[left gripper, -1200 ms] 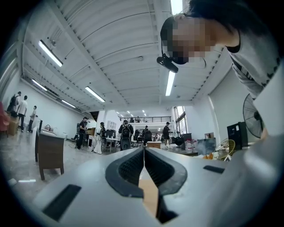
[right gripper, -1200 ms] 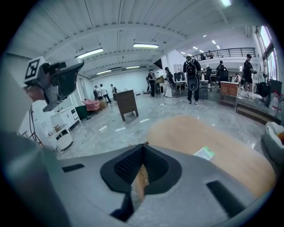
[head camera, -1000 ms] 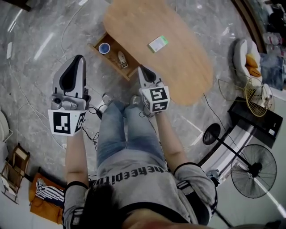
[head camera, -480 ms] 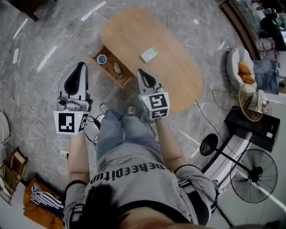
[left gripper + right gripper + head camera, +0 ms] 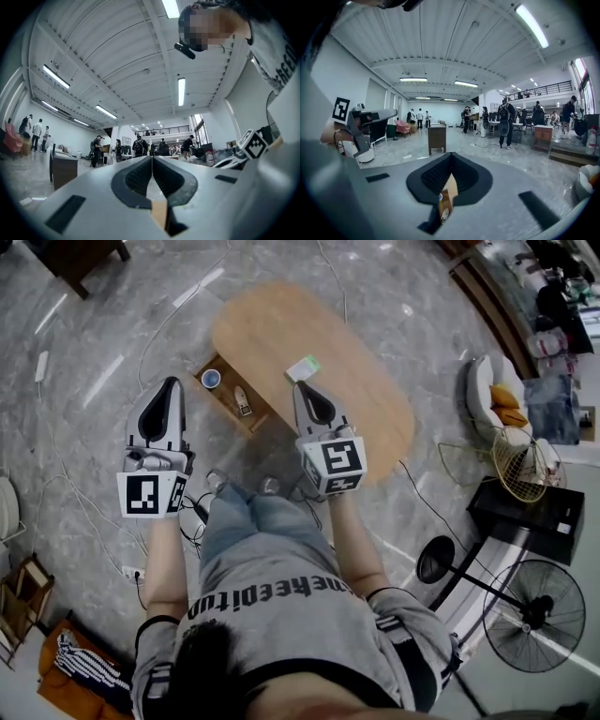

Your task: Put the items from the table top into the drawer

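Observation:
The oval wooden table (image 5: 356,399) lies below me in the head view, with a white-and-green packet (image 5: 303,367) on its top. Its open drawer (image 5: 228,388) sticks out at the left and holds a blue-and-white roll (image 5: 212,379) and a small pale item (image 5: 242,400). My left gripper (image 5: 166,388) hangs over the floor left of the drawer, shut and empty, pads (image 5: 140,176) touching. My right gripper (image 5: 302,390) hovers above the table's near edge, shut with nothing held. In the right gripper view, the drawer (image 5: 449,190) shows through the gap under its pads (image 5: 438,174).
Cables (image 5: 66,474) trail over the marble floor. Two fans (image 5: 534,601), a black case (image 5: 525,507) and a cushioned chair (image 5: 497,399) stand at the right. An orange bag (image 5: 80,671) lies at lower left. Dark furniture (image 5: 80,259) sits at top left. People stand far off.
Both grippers have risen well above the table and drawer, which now look smaller and farther below. The right gripper climbed more than the left. Both stay shut and empty.

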Demonstrator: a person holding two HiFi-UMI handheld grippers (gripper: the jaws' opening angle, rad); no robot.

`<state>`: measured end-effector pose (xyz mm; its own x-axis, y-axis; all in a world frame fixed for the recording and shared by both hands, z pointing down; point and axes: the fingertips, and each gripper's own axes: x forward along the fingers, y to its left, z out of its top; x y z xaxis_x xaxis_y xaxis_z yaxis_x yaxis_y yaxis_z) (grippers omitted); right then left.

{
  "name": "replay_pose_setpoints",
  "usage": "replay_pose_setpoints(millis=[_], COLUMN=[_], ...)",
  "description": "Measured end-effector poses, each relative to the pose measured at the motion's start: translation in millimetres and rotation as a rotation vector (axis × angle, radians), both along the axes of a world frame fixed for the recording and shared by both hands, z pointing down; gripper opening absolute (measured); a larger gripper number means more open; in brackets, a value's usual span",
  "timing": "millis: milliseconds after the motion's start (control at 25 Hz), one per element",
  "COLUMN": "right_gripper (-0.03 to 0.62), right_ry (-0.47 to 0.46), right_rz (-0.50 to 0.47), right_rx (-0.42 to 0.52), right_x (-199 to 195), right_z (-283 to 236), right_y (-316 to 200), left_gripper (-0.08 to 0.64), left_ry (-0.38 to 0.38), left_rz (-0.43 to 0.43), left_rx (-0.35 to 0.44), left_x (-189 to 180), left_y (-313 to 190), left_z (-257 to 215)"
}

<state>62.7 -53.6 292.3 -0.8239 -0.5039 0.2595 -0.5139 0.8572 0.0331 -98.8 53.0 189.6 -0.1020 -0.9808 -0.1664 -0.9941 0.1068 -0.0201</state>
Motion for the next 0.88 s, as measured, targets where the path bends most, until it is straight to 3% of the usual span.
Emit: replay_pose_setpoints(millis=[880], right_gripper=[-0.005], right_ry=[-0.185], right_rz=[0.041], right_rx=[0.168], right_x=[64.7], right_z=[-109.7], right_y=[17.3], left_gripper=[0.011], left_ry=[-0.032], left_rz=[-0.045], left_rx=[0.068], left_x=[58.9], left_y=[31.7], left_z=[-57.3])
